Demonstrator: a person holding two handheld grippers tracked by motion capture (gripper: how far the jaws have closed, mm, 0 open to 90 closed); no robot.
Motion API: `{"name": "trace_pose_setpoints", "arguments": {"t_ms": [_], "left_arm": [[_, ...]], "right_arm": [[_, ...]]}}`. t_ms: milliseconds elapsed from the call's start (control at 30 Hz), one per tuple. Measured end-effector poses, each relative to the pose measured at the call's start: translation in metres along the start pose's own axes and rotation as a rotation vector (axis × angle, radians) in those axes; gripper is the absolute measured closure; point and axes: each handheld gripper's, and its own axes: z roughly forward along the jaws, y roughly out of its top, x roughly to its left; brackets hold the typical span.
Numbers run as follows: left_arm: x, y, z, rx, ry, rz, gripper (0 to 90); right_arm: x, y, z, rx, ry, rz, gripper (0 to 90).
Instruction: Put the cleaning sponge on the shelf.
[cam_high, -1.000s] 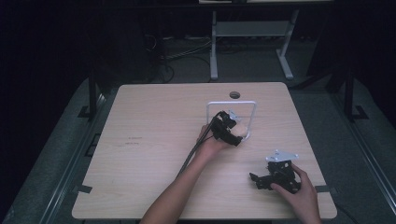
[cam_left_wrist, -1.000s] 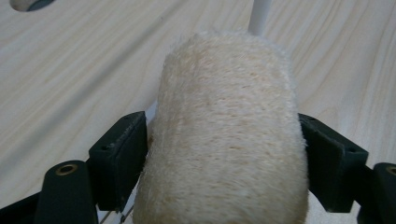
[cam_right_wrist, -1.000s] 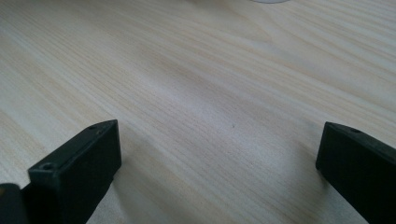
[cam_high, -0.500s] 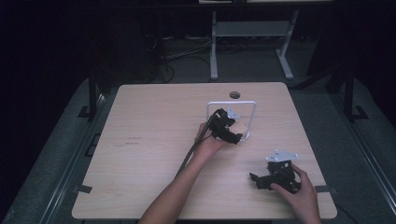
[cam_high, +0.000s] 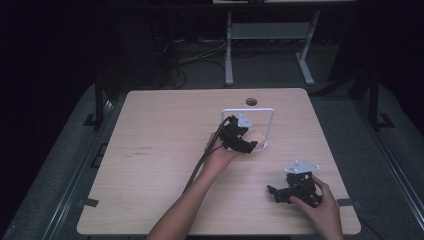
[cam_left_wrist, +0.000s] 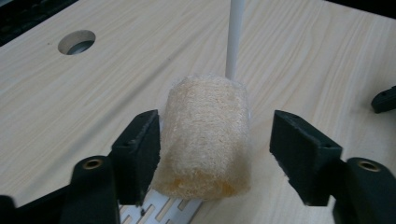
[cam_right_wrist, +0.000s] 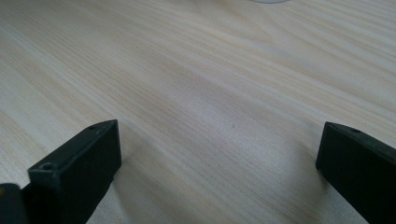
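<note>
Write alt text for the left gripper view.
A pale, fibrous loofah-like sponge cylinder stands between the left gripper's two black jaws, which have just been closing; one jaw touches it, the other stands apart. Behind it, a thin white post rises from the light wooden table, which has a round hole.

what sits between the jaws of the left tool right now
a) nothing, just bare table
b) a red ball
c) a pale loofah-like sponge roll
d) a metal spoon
c: in the left gripper view a pale fibrous sponge roll stands between the jaws of the left tool, close against one jaw with a gap to the other, in front of a thin white post on the wooden table.
</note>
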Motion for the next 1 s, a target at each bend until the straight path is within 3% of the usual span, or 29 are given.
{"name": "trace_pose_setpoints", "arguments": {"t_ms": [67, 133, 200, 233, 267, 300, 333, 367, 433, 800, 867, 1000], "left_arm": [[0.000, 0.000, -0.003, -0.007, 0.001, -0.004, 34.8], [0.001, -0.001, -0.008, -0.017, -0.006, -0.002, 40.8], [0.001, -0.002, -0.013, -0.030, -0.015, -0.004, 54.3], [0.000, -0.002, -0.017, -0.036, -0.029, -0.013, 54.3], [0.000, -0.003, -0.020, -0.038, -0.068, -0.036, 66.8], [0.000, -0.003, -0.020, -0.038, -0.068, -0.036, 72.2], [0.000, -0.004, -0.021, -0.034, -0.085, -0.041, 72.2], [0.000, -0.005, -0.022, -0.026, -0.105, -0.041, 83.7], [-0.001, -0.008, -0.021, -0.014, -0.128, -0.044, 89.8], [-0.015, -0.023, 0.003, 0.038, -0.175, -0.044, 89.8], [-0.014, -0.025, 0.007, 0.061, -0.172, -0.028, 89.8], [-0.012, -0.028, 0.013, 0.076, -0.172, -0.042, 89.8]], "right_arm": [[0.000, 0.000, 0.000, 0.000, 0.000, 0.000, 0.0], [0.000, 0.000, 0.000, 0.000, 0.000, 0.000, 0.0], [0.000, 0.000, 0.000, 0.001, -0.002, -0.002, 0.0], [0.000, 0.000, 0.000, 0.001, -0.002, -0.002, 0.0], [0.000, 0.000, 0.000, 0.001, -0.002, -0.002, 0.0], [0.000, 0.000, 0.000, 0.001, -0.002, -0.002, 0.0], [0.000, 0.000, 0.000, 0.001, -0.002, -0.002, 0.0], [0.000, 0.000, 0.000, 0.000, -0.002, -0.003, 0.0], [0.000, 0.000, 0.000, 0.001, -0.002, -0.002, 0.0], [0.000, 0.000, 0.000, 0.000, -0.002, -0.002, 0.0], [0.000, 0.000, 0.000, 0.001, -0.002, -0.001, 0.0], [0.000, 0.000, 0.000, 0.000, -0.001, -0.001, 0.0]]}}
